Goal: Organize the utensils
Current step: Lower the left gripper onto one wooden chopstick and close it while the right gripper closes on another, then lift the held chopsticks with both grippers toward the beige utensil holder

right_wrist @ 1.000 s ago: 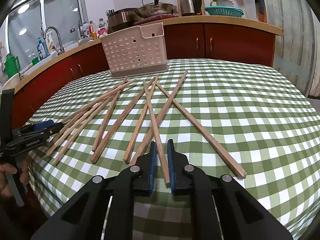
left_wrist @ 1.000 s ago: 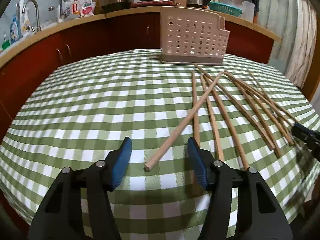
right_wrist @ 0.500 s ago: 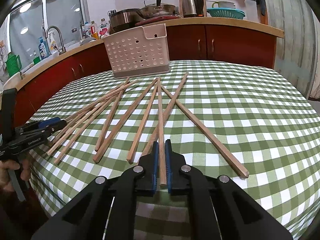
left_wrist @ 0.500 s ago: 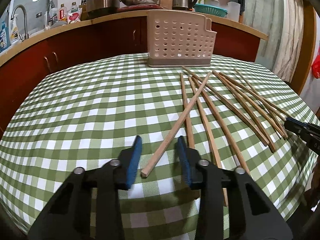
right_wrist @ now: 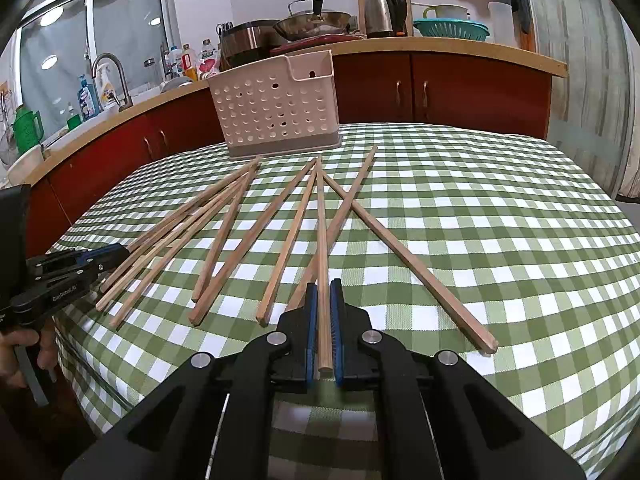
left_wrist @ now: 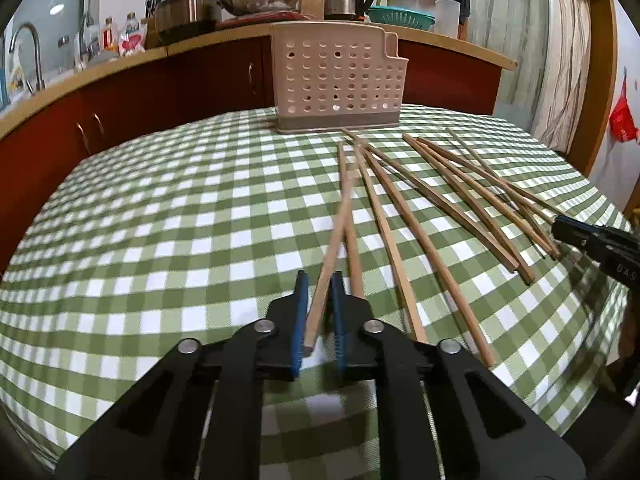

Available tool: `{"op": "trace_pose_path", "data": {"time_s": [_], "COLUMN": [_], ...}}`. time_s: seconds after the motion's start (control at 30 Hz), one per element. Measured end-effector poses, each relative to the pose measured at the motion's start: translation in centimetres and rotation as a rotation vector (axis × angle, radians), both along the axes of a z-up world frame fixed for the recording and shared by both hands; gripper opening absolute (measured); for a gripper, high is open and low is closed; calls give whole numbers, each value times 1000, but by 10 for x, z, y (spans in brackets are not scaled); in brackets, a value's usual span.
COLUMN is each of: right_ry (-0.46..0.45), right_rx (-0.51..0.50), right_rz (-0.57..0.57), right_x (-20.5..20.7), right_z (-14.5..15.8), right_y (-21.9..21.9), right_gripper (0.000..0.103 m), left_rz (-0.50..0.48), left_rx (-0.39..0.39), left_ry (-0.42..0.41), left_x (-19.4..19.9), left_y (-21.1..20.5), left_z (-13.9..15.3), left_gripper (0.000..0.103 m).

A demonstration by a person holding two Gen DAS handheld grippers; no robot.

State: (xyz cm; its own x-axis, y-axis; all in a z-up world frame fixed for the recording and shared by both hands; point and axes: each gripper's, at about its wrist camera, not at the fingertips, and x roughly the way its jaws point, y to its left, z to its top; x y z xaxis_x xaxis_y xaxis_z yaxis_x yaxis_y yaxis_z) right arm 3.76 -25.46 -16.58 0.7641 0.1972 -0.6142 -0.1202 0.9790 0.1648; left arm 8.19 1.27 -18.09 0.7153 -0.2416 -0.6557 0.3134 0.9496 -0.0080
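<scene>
Each claw is closed on the near end of one chopstick: the left claw (left_wrist: 318,292) pinches a chopstick (left_wrist: 332,256) that slants ahead, the right claw (right_wrist: 324,300) another (right_wrist: 321,240) pointing straight ahead. Gripped so far back, these light, stiff, smooth sticks will probably swing or slip. Ahead of both, loose chopsticks (right_wrist: 244,232) fan across the table (right_wrist: 480,220). Beyond their tips stands the perforated holder (right_wrist: 276,112), seemingly still empty.

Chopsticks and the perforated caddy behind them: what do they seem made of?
Chopsticks: likely unfinished wood or bamboo, with a matte tan surface and square-cut ends. Caddy: apparently moulded plastic, pale beige with a slight sheen, regular punched holes and a greyer base.
</scene>
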Motion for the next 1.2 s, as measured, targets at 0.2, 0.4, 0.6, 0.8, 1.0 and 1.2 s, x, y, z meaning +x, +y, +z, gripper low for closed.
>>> {"op": "trace_pose_path", "data": {"time_s": [0.2, 0.4, 0.6, 0.8, 1.0, 1.2], "right_ry": [-18, -50, -93, -141, -190, -226], "right_rx": [-2, -14, -29, -42, -52, -57], "right_rz": [-6, -12, -18, -18, -23, -27], "right_x": [-4, -8, -12, -17, -23, -26], "right_z": [3, 11, 23, 39, 57, 75], "right_y": [1, 1, 3, 6, 9, 11], "right_gripper": [7, 7, 7, 7, 7, 7], "left_rz": [14, 43, 68, 75, 78, 92], "left_rx": [28, 40, 40, 27, 3, -30], "left_ry": [-15, -46, -105, -153, -203, -239], "left_x": [-3, -9, -17, -24, -32, -35], "left_y": [-3, 0, 2, 2, 5, 9], "left_z": [0, 7, 24, 43, 63, 85], "left_gripper": [7, 7, 6, 6, 6, 6]}}
